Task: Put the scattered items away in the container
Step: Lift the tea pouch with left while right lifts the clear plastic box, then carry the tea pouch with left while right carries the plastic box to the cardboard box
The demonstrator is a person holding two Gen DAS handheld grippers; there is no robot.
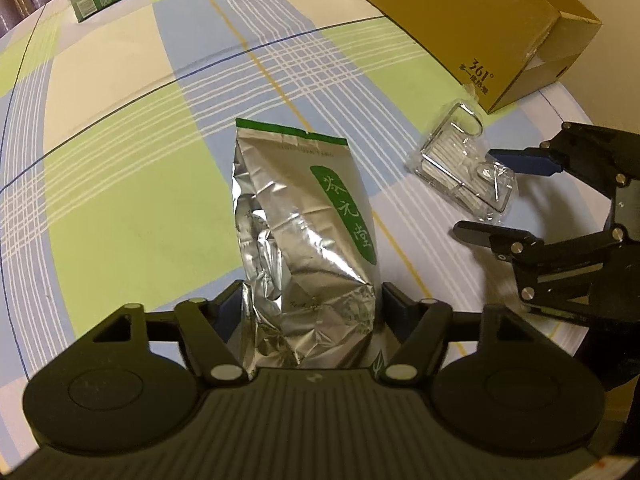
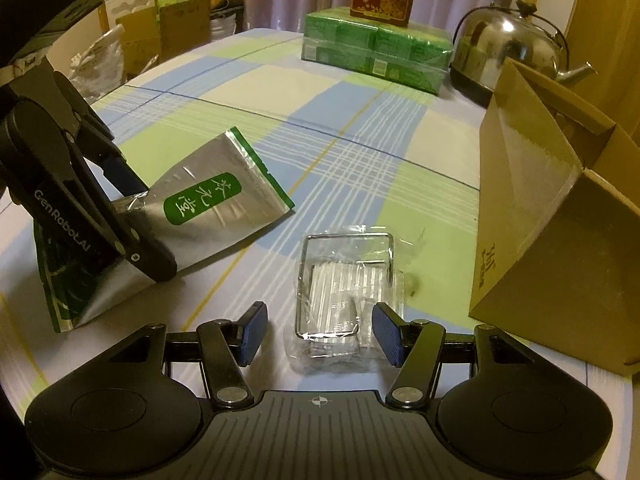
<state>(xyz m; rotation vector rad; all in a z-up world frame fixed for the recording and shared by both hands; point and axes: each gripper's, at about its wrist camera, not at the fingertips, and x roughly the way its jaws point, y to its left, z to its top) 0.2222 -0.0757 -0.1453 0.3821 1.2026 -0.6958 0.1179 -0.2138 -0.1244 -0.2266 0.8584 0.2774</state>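
Left gripper [image 1: 310, 304] clamped on the lower end of the crinkled silver foil tea pouch with green label [image 1: 308, 220], tilting it off the checked green-and-blue tablecloth [image 1: 120, 200], likely for carrying to the open brown cardboard box [image 1: 480, 20]. Right gripper [image 2: 318, 334] spread wide, straddling the clear plastic packet with a wire frame [image 2: 344, 280] just left of that box, probably for pinching next.

Crinkled silver foil pouch with green label and green top edge [image 1: 308, 232]: lies on the checked bench cloth, lower end clamped. Clear plastic packet holding white sticks and a wire frame [image 2: 346, 280]: flat, just beside it. Open brown cardboard box [image 2: 560, 216]: near the packet.
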